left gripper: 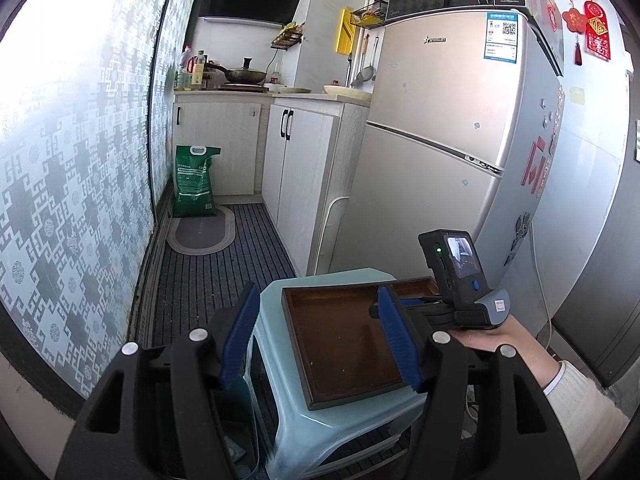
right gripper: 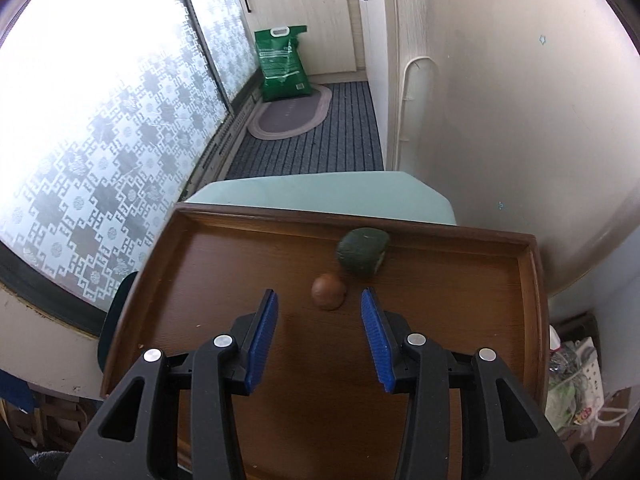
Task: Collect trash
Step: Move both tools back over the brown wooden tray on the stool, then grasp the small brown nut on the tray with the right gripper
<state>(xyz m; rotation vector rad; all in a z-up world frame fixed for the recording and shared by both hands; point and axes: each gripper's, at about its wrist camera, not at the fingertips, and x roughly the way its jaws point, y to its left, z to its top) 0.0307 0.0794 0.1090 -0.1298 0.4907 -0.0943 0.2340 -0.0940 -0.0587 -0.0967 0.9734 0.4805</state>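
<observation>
A brown wooden tray (right gripper: 208, 280) lies on a pale green plastic stool (right gripper: 320, 190). On it sit a small brown round piece (right gripper: 329, 291) and a dark green rounded piece (right gripper: 362, 252) near the far rim. My right gripper (right gripper: 319, 312) is open and empty, its blue pads just short of the brown piece. In the left wrist view my left gripper (left gripper: 316, 320) is open and empty above the tray (left gripper: 344, 344) on the stool (left gripper: 352, 424). The right gripper's body (left gripper: 460, 280) and the hand holding it show at the tray's right end. The two pieces are hidden in this view.
A gold fridge (left gripper: 440, 140) stands right of the stool, white cabinets (left gripper: 304, 168) behind it. A green bag (left gripper: 194, 182) and an oval mat (left gripper: 202, 232) lie on the striped floor. Patterned glass (left gripper: 72, 160) lines the left. Bags and clutter (right gripper: 572, 384) sit right of the tray.
</observation>
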